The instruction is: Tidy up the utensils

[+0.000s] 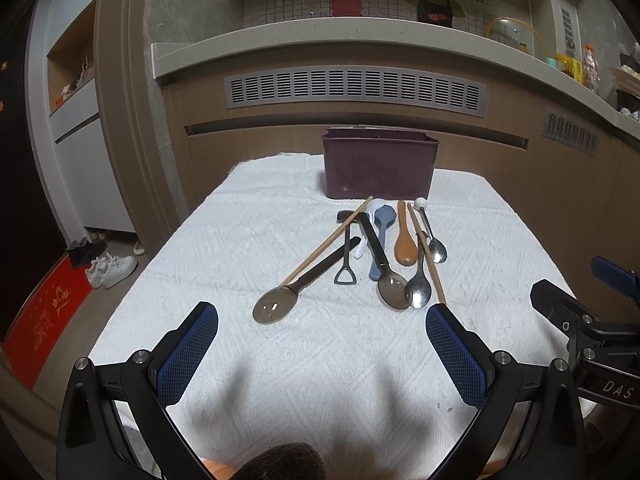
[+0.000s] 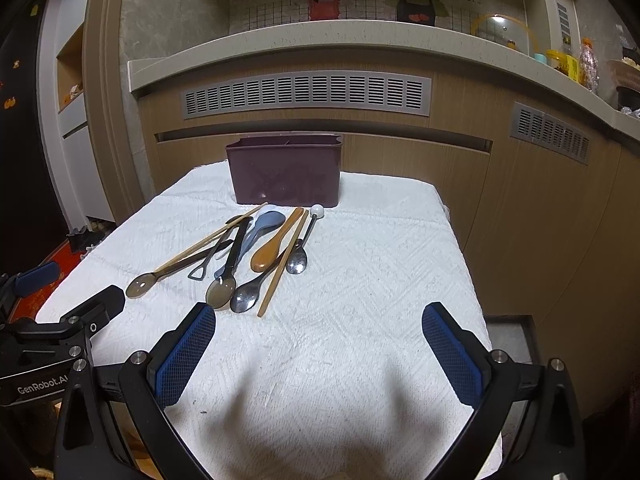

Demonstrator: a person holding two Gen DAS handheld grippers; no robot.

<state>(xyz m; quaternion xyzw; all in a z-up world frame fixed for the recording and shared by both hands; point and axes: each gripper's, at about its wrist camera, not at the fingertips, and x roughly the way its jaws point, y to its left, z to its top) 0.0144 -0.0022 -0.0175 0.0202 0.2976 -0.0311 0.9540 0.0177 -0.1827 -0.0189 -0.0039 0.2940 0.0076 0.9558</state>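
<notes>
A dark maroon utensil holder stands at the far edge of a table covered with a white towel. In front of it lies a pile of utensils: dark translucent spoons, steel spoons, an orange spoon, wooden chopsticks, a grey-blue spoon and a small black spatula. My left gripper is open and empty, just short of the pile. My right gripper is open and empty, to the right of the pile.
Wooden cabinets with grey vents and a stone counter rise behind the table. Jars and bottles stand on the counter at right. Shoes and a red mat lie on the floor at left.
</notes>
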